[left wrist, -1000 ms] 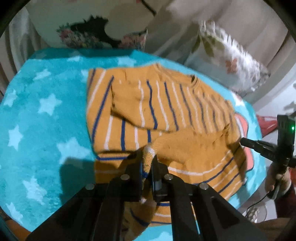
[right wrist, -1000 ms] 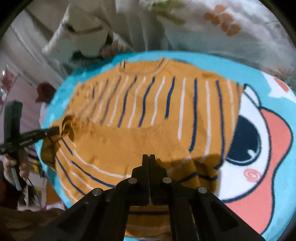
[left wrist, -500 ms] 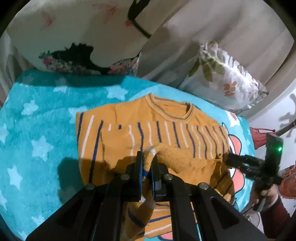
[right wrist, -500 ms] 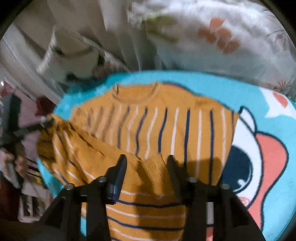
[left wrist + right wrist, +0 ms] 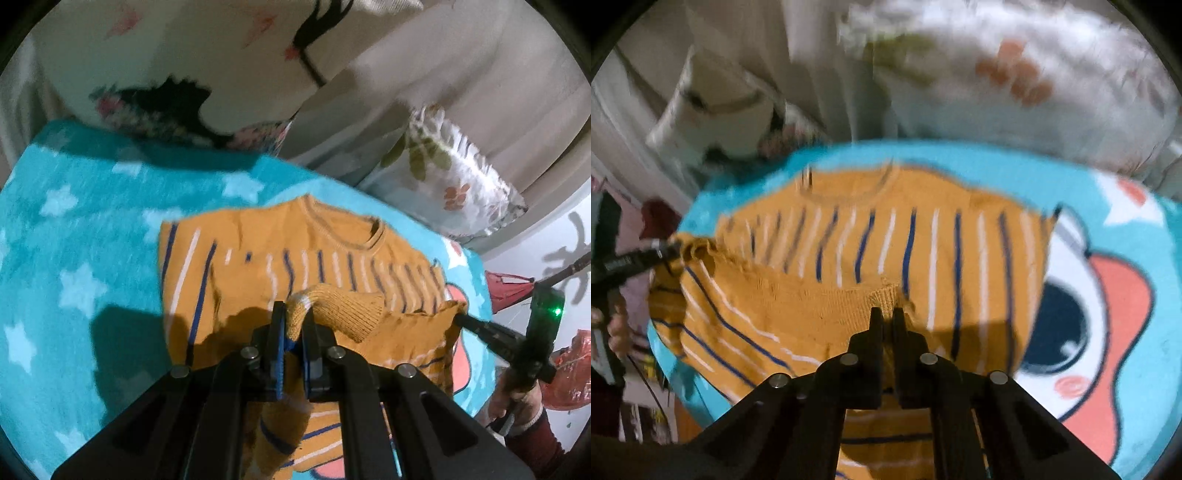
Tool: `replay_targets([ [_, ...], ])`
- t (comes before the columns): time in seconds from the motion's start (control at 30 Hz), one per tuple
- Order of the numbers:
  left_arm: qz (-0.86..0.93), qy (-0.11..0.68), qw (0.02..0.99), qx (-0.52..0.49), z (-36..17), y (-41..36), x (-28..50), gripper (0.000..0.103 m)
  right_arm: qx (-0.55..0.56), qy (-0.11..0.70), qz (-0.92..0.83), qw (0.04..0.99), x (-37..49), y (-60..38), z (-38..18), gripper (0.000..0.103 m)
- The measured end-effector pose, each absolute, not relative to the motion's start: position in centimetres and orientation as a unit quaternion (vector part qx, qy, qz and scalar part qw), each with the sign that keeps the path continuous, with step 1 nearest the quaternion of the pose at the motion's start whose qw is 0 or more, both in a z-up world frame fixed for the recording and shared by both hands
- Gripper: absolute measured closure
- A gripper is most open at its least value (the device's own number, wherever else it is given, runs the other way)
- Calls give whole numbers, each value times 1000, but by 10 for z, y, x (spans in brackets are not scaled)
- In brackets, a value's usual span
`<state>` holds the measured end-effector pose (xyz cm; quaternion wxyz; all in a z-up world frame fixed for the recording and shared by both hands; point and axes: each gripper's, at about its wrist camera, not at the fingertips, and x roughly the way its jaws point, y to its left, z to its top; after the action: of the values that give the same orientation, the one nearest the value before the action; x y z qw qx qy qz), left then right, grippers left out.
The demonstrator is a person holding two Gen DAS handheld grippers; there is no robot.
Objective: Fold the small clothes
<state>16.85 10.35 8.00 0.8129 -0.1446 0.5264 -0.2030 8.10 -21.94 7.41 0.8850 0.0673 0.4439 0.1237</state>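
Sweater (image 5: 314, 254), orange with blue and white stripes, lies on a turquoise star-print blanket (image 5: 74, 258), its hem lifted toward the collar; left gripper (image 5: 294, 332) is clamped on one hem corner; right gripper (image 5: 887, 317) is clamped on the other corner; patterned pillows (image 5: 450, 184) sit behind.

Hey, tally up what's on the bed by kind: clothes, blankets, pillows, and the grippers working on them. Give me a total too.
Striped orange sweater: 1
Turquoise cartoon blanket: 1
Floral pillows: 2, one large, one small
Grippers: 2, left gripper and right gripper, both with jaws shut on the sweater's hem
Total: 6
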Motion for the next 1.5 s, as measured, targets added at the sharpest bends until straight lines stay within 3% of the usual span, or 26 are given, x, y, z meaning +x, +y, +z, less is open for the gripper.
replay_targets([
  [0.17,-213,531,809,-136,73,89,212,96,76,416,87,902,118,-233,100,98],
  [0.4,-193,571,779,-175,25,97,242,92,72,479,50,873,167,-231,48,96],
  [0.43,-195,568,779,-181,27,101,240,89,69,482,47,872,167,-231,45,95],
  [0.53,-192,539,799,-184,47,119,224,60,86,469,46,878,161,-234,55,91],
  [0.57,-188,532,805,-182,51,125,219,52,89,458,46,883,156,-234,64,84],
  [0.6,-185,525,812,-176,56,132,211,51,85,449,43,889,152,-233,70,75],
  [0.67,-178,524,817,-160,59,142,194,51,67,422,36,904,143,-224,89,68],
  [0.8,-175,535,817,-125,48,151,148,51,84,411,99,902,135,-190,106,68],
  [0.93,-197,559,796,-124,22,146,109,51,70,448,209,866,142,-116,88,68],
  [1.03,-189,574,790,-105,3,137,95,51,23,474,240,847,154,-60,67,76],
  [1.07,-172,582,790,-81,-3,133,95,62,13,481,242,842,161,-46,61,76],
  [1.1,-155,590,789,-68,-8,133,97,90,4,487,241,839,167,-37,55,77],
  [1.13,-150,596,786,-72,-10,136,99,98,-11,492,236,838,175,-25,49,77],
  [1.3,-139,588,783,-147,-7,171,104,98,-74,496,223,836,212,20,39,77],
  [1.5,-145,591,779,-150,-14,177,95,98,-105,497,234,829,249,69,30,76],
])
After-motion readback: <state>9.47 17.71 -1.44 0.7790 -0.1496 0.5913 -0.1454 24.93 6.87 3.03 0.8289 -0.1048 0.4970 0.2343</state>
